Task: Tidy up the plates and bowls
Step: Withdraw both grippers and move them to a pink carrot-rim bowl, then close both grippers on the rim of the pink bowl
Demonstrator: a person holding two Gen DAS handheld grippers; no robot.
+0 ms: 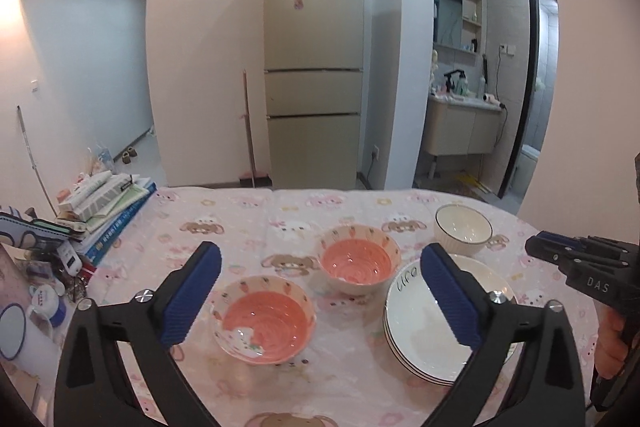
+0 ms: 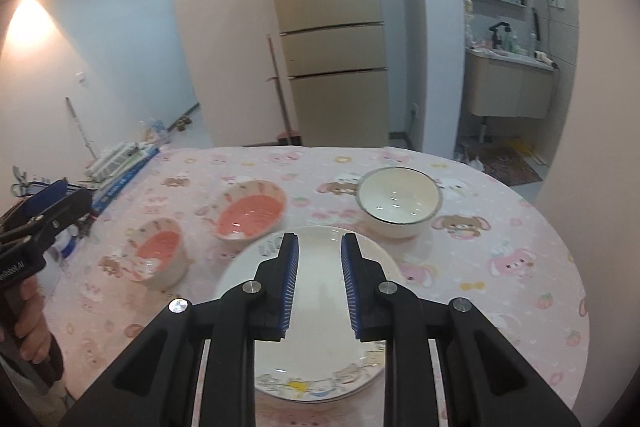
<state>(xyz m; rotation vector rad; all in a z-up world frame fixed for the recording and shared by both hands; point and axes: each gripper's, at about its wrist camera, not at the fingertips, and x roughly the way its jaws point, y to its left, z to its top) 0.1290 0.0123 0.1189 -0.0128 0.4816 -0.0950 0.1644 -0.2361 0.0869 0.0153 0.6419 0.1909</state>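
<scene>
Two pink carrot-pattern bowls stand apart on the pink tablecloth, one near point(image 1: 266, 323) and one farther point(image 1: 358, 261). A white bowl with a dark rim point(image 1: 462, 229) stands behind a stack of white plates point(image 1: 412, 331). My left gripper point(image 1: 320, 249) hangs wide open above the bowls, holding nothing. My right gripper point(image 2: 319, 237) hovers over the plate stack point(image 2: 320, 291), its jaws a narrow gap apart with nothing between them. In the right wrist view the white bowl point(image 2: 398, 201) lies beyond the plates, with the pink bowls point(image 2: 250, 215) point(image 2: 158, 253) to the left.
A pile of books point(image 1: 108, 211) and small clutter with a mug point(image 1: 44, 303) fill the table's left side. The round table's far edge point(image 1: 320, 190) faces a beige fridge point(image 1: 314, 67). A hand point(image 1: 608, 343) holds the right gripper's handle.
</scene>
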